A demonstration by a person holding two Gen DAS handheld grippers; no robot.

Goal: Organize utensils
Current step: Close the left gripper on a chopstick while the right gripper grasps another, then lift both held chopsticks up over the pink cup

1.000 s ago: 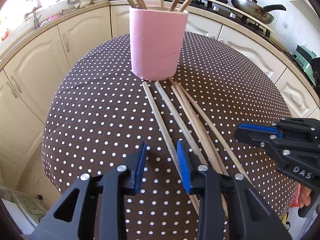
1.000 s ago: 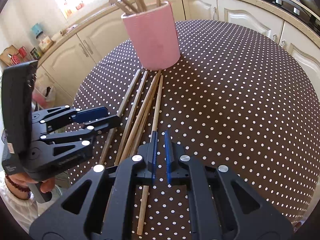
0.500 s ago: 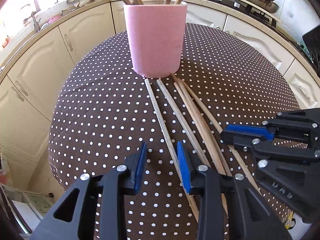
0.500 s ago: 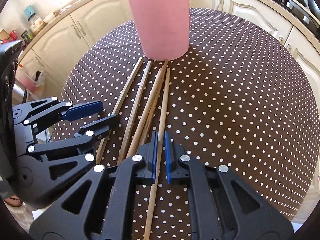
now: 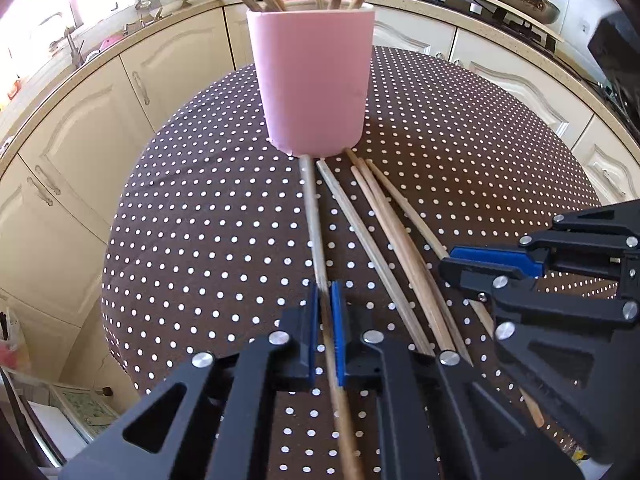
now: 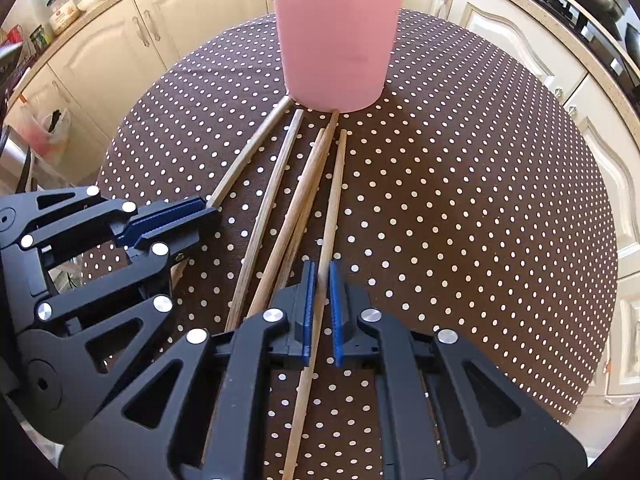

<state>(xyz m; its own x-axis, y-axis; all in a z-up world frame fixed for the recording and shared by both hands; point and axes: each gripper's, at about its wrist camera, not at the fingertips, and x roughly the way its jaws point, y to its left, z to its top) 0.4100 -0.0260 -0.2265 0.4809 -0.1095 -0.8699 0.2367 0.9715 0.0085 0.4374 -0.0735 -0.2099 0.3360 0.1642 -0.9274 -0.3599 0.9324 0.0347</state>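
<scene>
- Left gripper [image 5: 325,334] is now pinching the leftmost chopstick [image 5: 312,216]; half a second ago its jaws were standing wide, the stick lying outside them.
- Right gripper [image 6: 320,312] is sitting narrow around the rightmost chopstick [image 6: 334,200]; a sliver of gap is showing on the right pad, so full clamping is uncertain.
- Five chopsticks are lying fanned on the dotted tablecloth [image 6: 460,200], far tips near or touching the base of the pink holder [image 5: 314,80], which is already carrying several sticks.
- Judgement: both outer sticks are being readied for lifting; three middle ones are remaining.
</scene>
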